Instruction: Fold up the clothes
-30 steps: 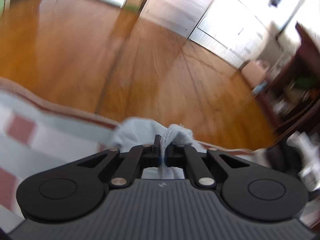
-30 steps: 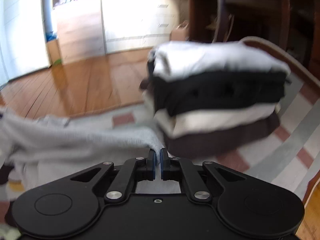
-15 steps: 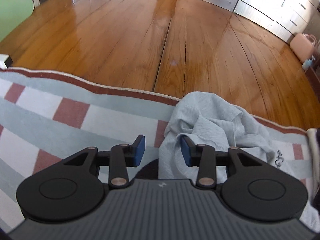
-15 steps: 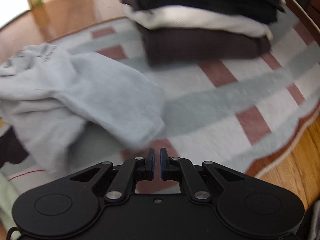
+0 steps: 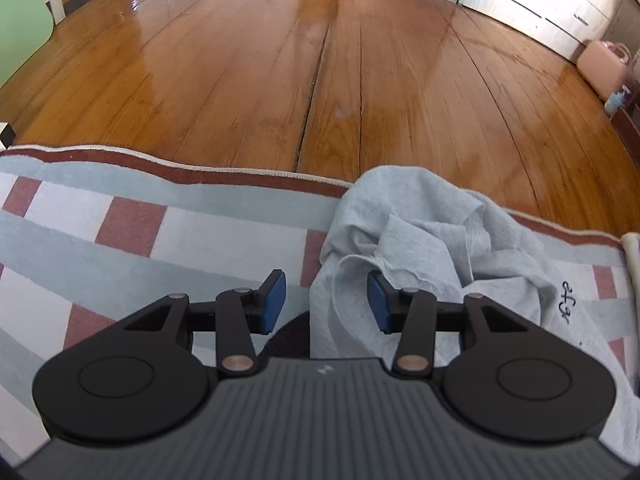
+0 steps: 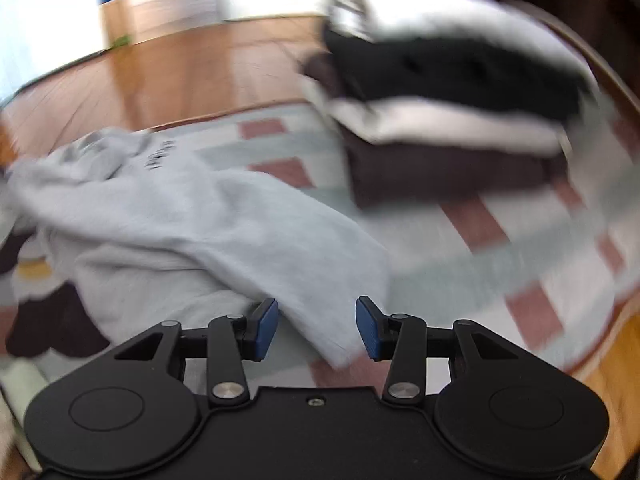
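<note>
**Both jaws wide, grey top loose on the rug**

My left gripper [image 5: 326, 300] hangs over the rug [image 5: 160, 236] with its jaws spread apart and nothing between the blue pads [image 5: 274, 300]. The grey sweatshirt [image 5: 432, 248] lies crumpled just ahead and to the right, a fold of it running down under my right-hand finger. It sits against the rug's far edge, where the dark red border meets the wooden floor [image 5: 320, 60]. Dark lettering shows on the cloth toward the right. A dark patch of something peeks out below the fabric, right at my base; I cannot tell what it is. A pink case [image 5: 604, 68] stands far off by the cabinets.

Over on my right gripper [image 6: 316, 324], jaws are apart as well, holding nothing. This view is blurred. The same sweatshirt [image 6: 192, 220] spreads across the left half of the rug [image 6: 500, 264], and one corner of it trails down between my open fingers, though I cannot tell whether it touches either pad. Near the rug's far right corner stands a stack of folded clothes [image 6: 452, 96]: white on top, black under it, cream next, dark brown at the bottom. The stack sits well apart from the sweatshirt, with bare checked rug between them.
</note>
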Demonstrator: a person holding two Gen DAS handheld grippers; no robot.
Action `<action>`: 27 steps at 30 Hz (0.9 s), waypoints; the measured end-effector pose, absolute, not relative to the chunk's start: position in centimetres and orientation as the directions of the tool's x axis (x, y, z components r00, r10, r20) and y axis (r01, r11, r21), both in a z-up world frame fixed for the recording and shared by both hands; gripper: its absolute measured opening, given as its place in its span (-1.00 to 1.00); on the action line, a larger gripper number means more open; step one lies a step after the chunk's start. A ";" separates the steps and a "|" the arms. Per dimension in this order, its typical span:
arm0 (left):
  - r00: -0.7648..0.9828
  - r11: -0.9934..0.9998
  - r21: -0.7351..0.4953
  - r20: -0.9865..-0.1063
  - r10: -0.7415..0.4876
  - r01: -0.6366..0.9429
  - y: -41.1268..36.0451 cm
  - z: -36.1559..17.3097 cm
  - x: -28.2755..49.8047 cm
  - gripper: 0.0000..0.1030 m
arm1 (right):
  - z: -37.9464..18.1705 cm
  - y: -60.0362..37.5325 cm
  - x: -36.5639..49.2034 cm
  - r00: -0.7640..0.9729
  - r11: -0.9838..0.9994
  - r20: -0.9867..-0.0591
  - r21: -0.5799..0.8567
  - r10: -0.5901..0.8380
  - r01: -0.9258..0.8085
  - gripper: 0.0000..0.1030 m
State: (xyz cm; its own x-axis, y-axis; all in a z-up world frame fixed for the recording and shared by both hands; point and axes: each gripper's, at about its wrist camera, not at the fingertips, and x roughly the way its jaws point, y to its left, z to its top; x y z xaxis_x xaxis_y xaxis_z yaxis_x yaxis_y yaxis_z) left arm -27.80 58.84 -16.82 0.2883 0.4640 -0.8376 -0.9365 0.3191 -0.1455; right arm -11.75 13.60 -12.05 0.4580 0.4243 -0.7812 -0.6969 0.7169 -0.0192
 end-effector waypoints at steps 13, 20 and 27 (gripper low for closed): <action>0.330 0.229 -0.255 -0.854 0.401 -0.939 60.4 -18.5 -29.3 -0.06 | -13.2 15.8 -12.6 0.426 0.647 -0.787 -0.045 0.447 -0.761 -0.06; 0.407 0.280 -0.325 -0.855 0.322 -0.903 60.4 -19.6 -28.0 -0.03 | -14.6 18.0 -12.1 0.461 0.612 -0.762 -0.108 0.455 -0.783 -0.04; 0.354 0.582 -0.014 -0.805 0.476 -0.813 56.3 -17.1 -21.8 -0.98 | -14.5 18.4 -11.2 0.468 0.632 -0.740 -0.076 0.483 -0.771 -0.95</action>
